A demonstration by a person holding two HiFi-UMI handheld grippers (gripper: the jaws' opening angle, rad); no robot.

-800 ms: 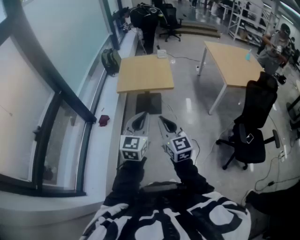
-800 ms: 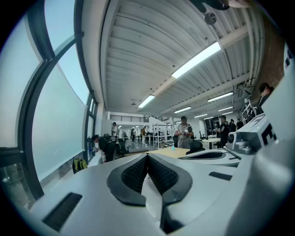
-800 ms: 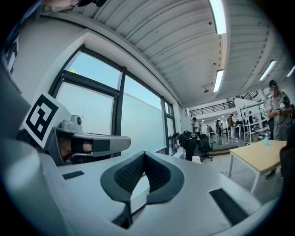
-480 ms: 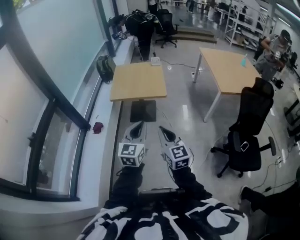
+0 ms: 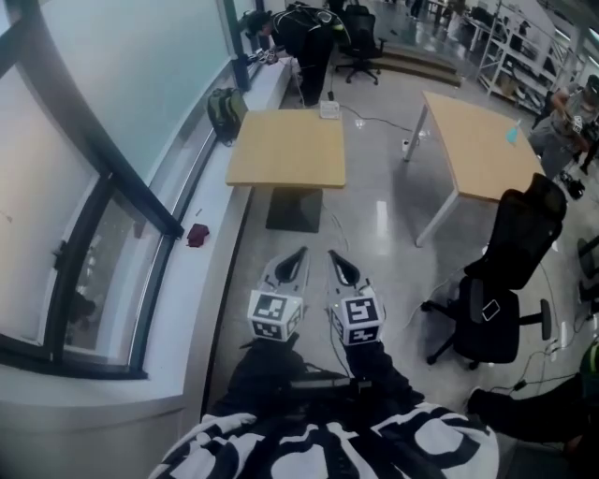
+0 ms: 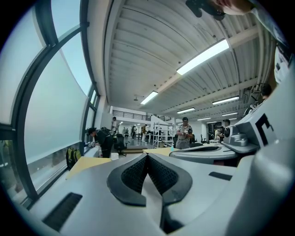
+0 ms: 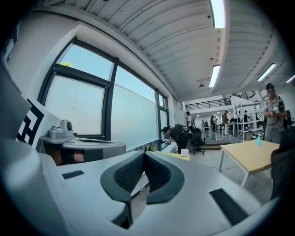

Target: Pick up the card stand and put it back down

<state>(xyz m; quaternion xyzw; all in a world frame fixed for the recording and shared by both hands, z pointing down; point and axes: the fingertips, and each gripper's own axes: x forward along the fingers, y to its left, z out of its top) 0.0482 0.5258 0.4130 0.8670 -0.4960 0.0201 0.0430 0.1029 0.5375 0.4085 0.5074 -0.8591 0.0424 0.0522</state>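
Note:
A small white card stand [image 5: 328, 108] stands at the far edge of a square wooden table [image 5: 285, 150] ahead of me; it also shows as a white speck in the left gripper view [image 6: 114, 156] and the right gripper view [image 7: 185, 152]. Both grippers hang side by side in front of my body, well short of the table. The left gripper [image 5: 298, 253] [image 6: 147, 156] is shut with its pads meeting and nothing between them. The right gripper [image 5: 334, 256] [image 7: 144, 153] is likewise shut and empty.
A longer wooden table [image 5: 477, 140] and a black office chair [image 5: 505, 271] stand to the right. A window ledge on the left carries a backpack [image 5: 225, 110] and a dark red object [image 5: 197, 235]. A person [image 5: 314, 28] bends over beyond the table. Cables cross the floor.
The head view has swung slightly, and both grippers sit a little lower in it. They stay shut and side by side.

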